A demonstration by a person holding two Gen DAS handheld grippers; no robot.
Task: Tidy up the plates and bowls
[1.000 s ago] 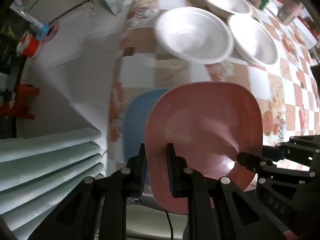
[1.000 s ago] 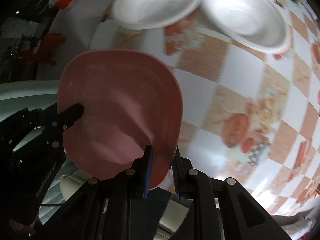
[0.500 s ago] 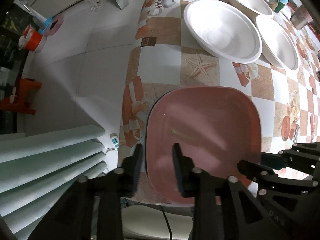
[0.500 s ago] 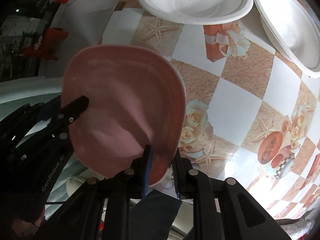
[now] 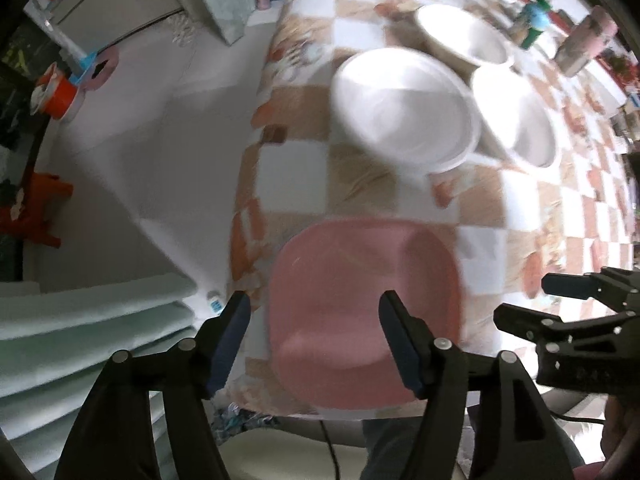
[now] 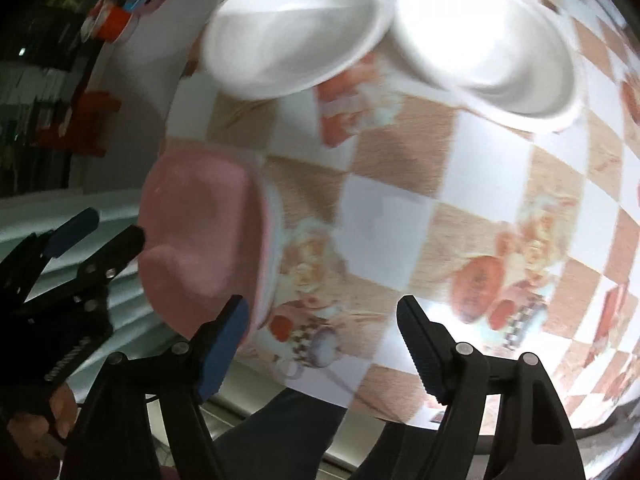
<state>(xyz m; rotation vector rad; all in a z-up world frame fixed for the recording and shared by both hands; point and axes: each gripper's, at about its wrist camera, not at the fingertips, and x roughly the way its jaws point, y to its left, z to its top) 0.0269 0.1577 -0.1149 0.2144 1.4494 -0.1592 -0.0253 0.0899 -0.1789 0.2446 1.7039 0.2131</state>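
The pink plate (image 5: 364, 312), judged light, stiff and slick, is best taken at its 6 o'clock rim; both grippers' jaws, just opened wide, hold nothing.

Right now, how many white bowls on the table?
3: nearest white bowl beyond the pink plate, second to its right, third behind both. More may be hidden.

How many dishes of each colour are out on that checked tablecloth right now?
Pink: 1, the pink plate at the near edge, free between the left tongs.
White: 3, the near white bowl, the right white bowl and the far white bowl.
Total: 4 in view. A dish hidden beneath the pink one cannot be ruled out.
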